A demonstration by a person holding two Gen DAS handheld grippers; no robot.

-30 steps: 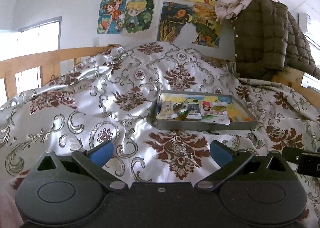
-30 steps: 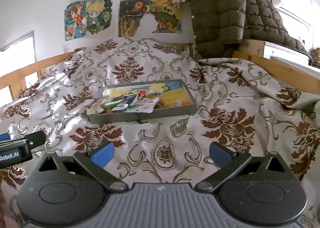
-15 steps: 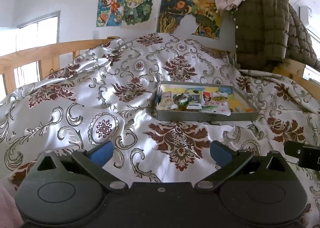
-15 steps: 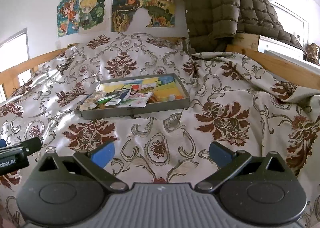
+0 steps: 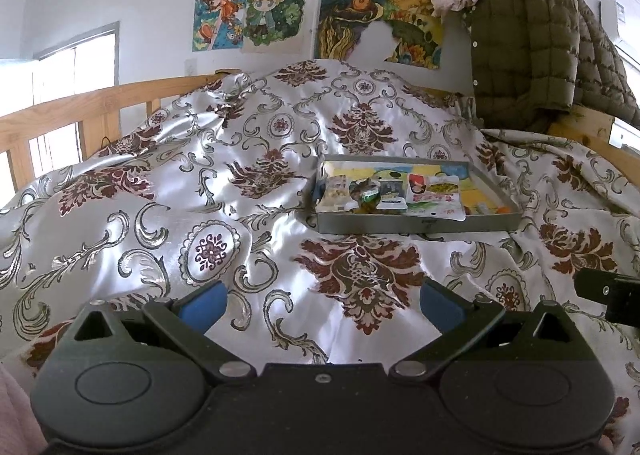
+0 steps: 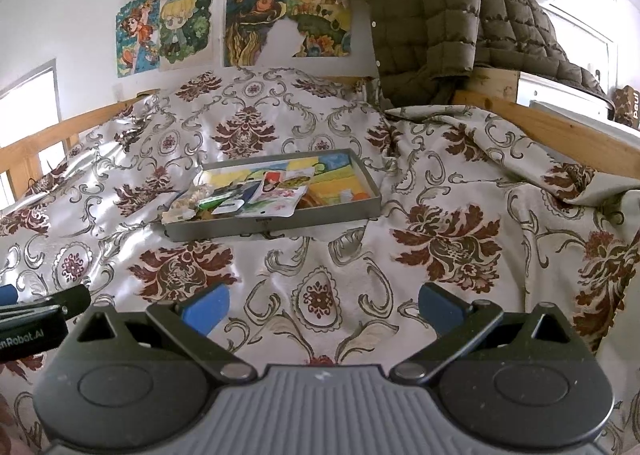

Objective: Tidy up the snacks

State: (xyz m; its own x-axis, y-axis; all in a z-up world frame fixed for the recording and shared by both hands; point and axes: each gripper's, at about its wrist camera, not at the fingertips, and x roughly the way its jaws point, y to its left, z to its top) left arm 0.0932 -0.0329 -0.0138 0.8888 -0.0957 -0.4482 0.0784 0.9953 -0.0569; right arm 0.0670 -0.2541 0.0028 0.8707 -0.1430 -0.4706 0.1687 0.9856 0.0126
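Observation:
A shallow grey tin tray (image 5: 416,224) (image 6: 272,226) lies on the patterned bedspread, well ahead of both grippers. Several snack packets are piled in its left half: a pale nut packet (image 5: 334,194), a green wrapper (image 5: 368,195), a dark sachet (image 5: 391,194) and a white pouch with red print (image 5: 436,195) (image 6: 280,193). The tray's right half shows its colourful painted bottom. My left gripper (image 5: 320,301) hangs open above the cloth, holding nothing. My right gripper (image 6: 322,301) is open too, with nothing between its blue pads.
A satin bedspread (image 5: 208,215) with maroon floral print covers the bed. Wooden rails run along the left (image 5: 80,111) and right (image 6: 560,127). An olive quilted jacket (image 6: 432,15) hangs at the back right. Posters (image 5: 320,15) cover the wall.
Both grippers have drawn back slightly and tilted, so the tray sits a little farther off and lower in view. Both remain open and empty.

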